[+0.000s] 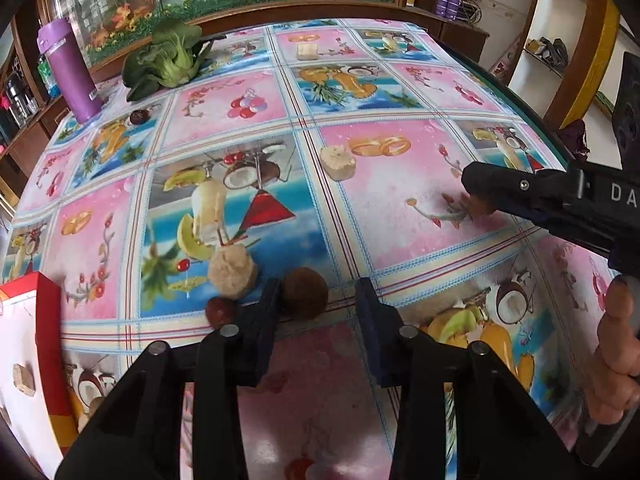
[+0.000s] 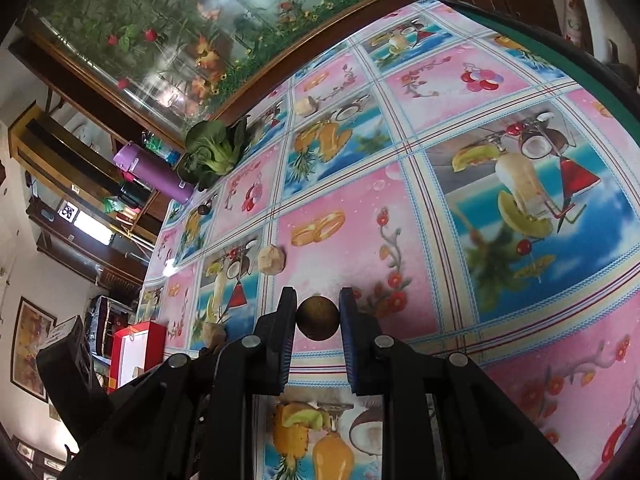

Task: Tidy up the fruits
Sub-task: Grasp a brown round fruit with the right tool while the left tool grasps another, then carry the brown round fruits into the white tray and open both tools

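Observation:
A brown round fruit lies on the tablecloth between the fingers of my left gripper, close against the left finger; this gripper is open. Just left of it sit a red date and a beige fruit chunk. My right gripper is shut on another brown round fruit, low over the cloth. In the left wrist view the right gripper reaches in from the right, a bit of its fruit showing beneath. A pale banana chunk lies mid-table.
A red box with a white inside holds a chunk at the near left. Bok choy, a purple bottle, a dark fruit and pale pieces sit farther back. A hand shows at right.

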Demonstrator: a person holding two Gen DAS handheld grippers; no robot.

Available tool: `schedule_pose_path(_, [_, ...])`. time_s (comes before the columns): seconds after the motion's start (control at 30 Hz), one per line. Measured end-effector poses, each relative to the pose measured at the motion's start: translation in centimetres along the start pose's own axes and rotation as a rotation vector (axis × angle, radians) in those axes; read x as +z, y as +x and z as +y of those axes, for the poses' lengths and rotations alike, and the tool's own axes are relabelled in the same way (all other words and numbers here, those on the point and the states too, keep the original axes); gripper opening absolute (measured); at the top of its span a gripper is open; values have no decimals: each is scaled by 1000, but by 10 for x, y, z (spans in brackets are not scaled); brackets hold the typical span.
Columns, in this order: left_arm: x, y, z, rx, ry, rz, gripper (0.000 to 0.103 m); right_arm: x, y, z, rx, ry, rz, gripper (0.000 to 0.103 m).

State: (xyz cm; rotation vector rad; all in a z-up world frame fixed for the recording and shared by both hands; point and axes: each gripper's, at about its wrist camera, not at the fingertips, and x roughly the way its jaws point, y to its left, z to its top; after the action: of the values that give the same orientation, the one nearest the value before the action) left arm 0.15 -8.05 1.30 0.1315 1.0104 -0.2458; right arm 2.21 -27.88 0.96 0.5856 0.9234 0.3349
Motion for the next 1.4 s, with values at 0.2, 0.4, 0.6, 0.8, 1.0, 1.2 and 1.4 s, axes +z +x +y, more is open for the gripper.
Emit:
schedule_pose_path(0.2, [3, 1, 0, -9, -14, -5, 25, -1, 1, 2, 10, -12, 5, 20])
schedule_pose_path(0.4, [1, -5, -1, -12, -38, -34, 25, -2, 2, 7, 14, -40, -5, 20])
schedule_pose_path(0.6, [-12, -46, -5, 10, -28, -117, 25, -4, -7, 18, 26, -109, -79, 20])
schedule_pose_path(0.8, [-55, -105, 35, 76, -101, -193, 25, -4, -14, 20, 8, -138, -159, 20])
schedule_pose_path(1.0, [-113, -161, 123, 292, -264, -250, 25, -14, -4, 39, -20, -198, -158, 20])
schedule_pose_path(1.2, [-150, -181, 190, 408, -410, -269, 25, -47, 14, 109, 87, -293, -78, 20])
schedule_pose_path(1.4, [-170, -178, 236, 475, -487, -251, 25, -96, 40, 223, 198, -526, 19, 20])
